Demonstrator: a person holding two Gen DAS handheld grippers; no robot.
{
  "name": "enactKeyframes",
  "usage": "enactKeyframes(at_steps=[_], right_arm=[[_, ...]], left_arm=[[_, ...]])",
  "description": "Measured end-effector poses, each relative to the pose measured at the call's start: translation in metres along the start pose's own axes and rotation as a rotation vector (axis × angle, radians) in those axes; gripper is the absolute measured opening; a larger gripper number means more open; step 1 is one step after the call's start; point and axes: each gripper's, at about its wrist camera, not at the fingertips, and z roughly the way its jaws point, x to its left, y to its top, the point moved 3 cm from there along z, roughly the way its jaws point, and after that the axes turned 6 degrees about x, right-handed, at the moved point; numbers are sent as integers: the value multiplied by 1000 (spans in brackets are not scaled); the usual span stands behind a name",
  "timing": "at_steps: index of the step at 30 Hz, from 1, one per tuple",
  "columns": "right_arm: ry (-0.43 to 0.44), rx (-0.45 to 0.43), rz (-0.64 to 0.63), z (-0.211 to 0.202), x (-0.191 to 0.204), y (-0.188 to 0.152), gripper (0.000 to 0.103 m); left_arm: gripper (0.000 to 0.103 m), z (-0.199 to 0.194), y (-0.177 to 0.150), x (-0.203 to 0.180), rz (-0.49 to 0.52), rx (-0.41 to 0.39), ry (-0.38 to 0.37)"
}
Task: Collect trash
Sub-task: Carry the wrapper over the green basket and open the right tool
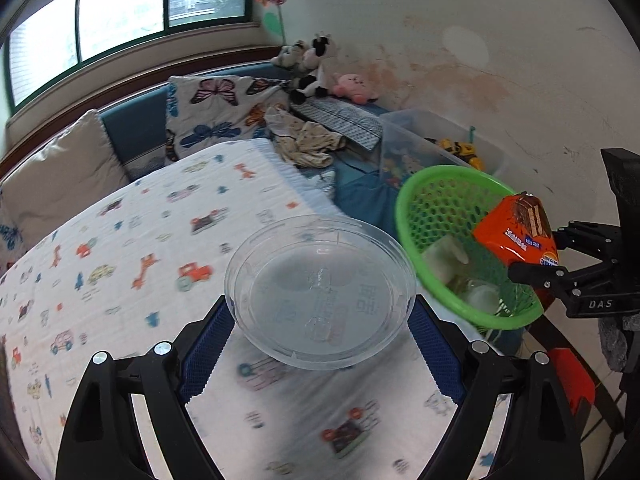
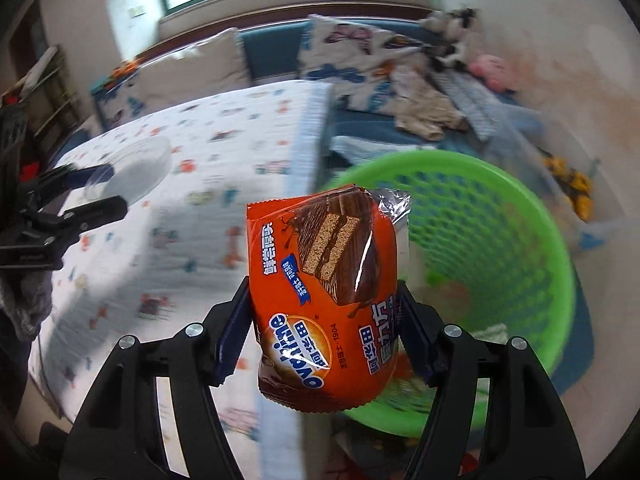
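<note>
Left gripper clamped on a round clear plastic lid. Right gripper pinching a glossy orange snack wrapper, jaws snug against both sides. Perforated green plastic basket just beside a bed with car-print quilted cotton.

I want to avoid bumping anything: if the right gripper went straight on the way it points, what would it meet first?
Probably the green basket: the right gripper, holding the wrapper, points toward its near rim, though depth is unclear.

Plush cow, butterfly pillow and toy bin behind.

open basket mouth beyond wrapper
</note>
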Motion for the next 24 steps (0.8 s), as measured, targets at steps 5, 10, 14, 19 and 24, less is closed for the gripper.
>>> enactKeyframes(at_steps=[5,10,14,19,24], right_arm=[[-53,-20,82,-4,-36,-9,75],[-92,-37,145,-8,-62,-16,82],[-113,-48,177,-9,-78,-21,87],[-112,-59,217,-10,-89,-26,91],[-103,-77,241,-13,-94,-29,93]], left_arm=[[84,12,15,-37,49,9,-29],[85,23,25,-62,86,20,-46],[85,32,31,-80,111,28,-56],[85,45,39,-99,138,45,-60],[85,57,44,-111,150,59,-65]])
